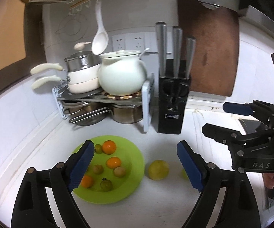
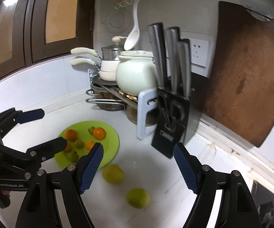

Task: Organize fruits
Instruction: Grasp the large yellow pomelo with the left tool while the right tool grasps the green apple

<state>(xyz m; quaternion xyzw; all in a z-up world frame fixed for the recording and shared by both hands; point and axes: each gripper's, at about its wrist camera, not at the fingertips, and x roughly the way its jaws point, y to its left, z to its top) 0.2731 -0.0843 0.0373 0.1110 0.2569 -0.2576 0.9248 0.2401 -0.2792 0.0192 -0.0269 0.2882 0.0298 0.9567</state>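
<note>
White worktop (image 2: 155, 171) carries two loose yellow-green fruits (image 2: 112, 173) ahead of the right tool (image 2: 138, 165), beside the green plate (image 1: 135, 163). Both it and the left tool (image 1: 135, 168) gape empty; round fruit could roll away if nudged off-centre.

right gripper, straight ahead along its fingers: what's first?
Probably bare counter: the right gripper is open and empty, with the two yellow-green fruits lying just below that line. Depth is unclear.
</note>
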